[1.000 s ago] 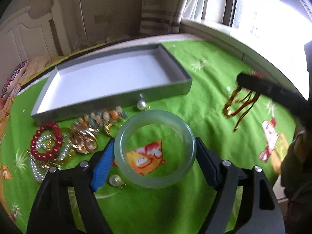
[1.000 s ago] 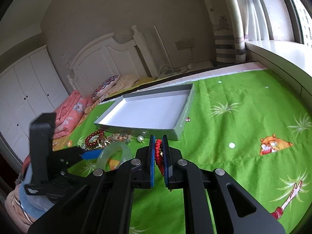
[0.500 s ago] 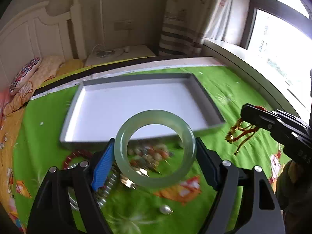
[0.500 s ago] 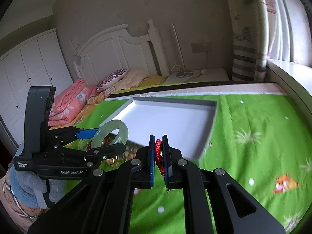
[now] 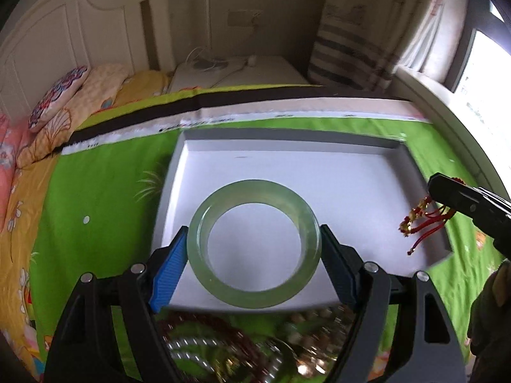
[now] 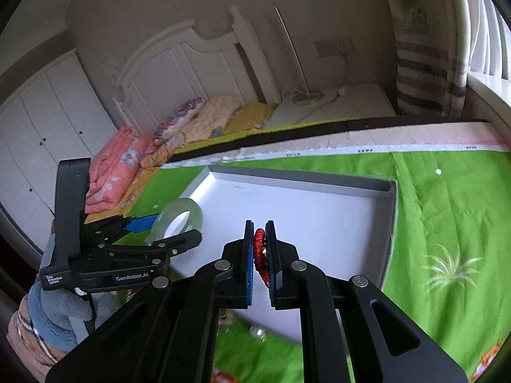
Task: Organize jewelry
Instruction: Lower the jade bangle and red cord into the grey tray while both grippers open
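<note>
1. The landmark is the shallow grey tray (image 5: 188,150) with a white floor, lying on the green bedspread (image 5: 95,198).
2. The left gripper (image 5: 254,252) has its jaws spread wide, and they clamp a pale green bangle (image 5: 254,245) by its outer edge. The blue pad (image 5: 167,268) presses one side of the bangle, the dark pad the other.
3. The bangle hangs in the air over the near half of the tray, above its white floor; it is not lying on it.
4. The right gripper (image 6: 259,249) has its jaws almost together, pinching a red cord bracelet (image 6: 260,252).
5. From the left camera, the bracelet's red cords and gold beads dangle over the tray's right edge.
6. A heap of beads and pearls (image 5: 249,348), blurred, lies on the bedspread just in front of the tray's near wall.
7. One loose pearl (image 6: 255,330) sits on the bedspread near the tray's front wall.
8. A gloved hand (image 6: 64,306) holds the left gripper, left of the tray.
</note>
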### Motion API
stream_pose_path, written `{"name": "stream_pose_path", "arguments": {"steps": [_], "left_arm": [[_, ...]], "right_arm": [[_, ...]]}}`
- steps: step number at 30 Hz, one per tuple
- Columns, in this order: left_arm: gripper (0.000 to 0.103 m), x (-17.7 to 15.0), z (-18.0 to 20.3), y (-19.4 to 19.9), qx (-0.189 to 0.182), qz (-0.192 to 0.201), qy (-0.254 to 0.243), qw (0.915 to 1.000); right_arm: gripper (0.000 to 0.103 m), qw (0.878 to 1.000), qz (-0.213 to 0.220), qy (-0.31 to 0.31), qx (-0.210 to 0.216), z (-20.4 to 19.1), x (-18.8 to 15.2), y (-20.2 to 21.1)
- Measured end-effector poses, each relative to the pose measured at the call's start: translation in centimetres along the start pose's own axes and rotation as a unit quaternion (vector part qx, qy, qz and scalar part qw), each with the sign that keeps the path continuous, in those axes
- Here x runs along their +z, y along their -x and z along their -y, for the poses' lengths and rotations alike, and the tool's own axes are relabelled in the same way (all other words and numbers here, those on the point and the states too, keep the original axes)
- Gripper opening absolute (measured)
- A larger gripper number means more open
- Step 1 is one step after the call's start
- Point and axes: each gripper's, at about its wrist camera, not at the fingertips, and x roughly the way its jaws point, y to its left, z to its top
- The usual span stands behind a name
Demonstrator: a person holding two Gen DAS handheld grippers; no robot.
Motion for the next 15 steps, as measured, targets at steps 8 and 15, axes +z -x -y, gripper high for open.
{"name": "stream_pose_path", "arguments": {"steps": [8,15], "left_arm": [[0.079,0.3,-1.9,-3.1,-0.006,-0.038,0.011,0.9992],[0.078,-0.3,-1.8,-3.5,-0.006,-0.073,0.007,0.9973]], "right_arm": [[0.079,0.998,-0.022,-0.027,-0.047,1.5,-0.2,-2.9],[0.077,0.998,-0.024,-0.027,-0.060,2.4,-2.4,-2.3]]}}
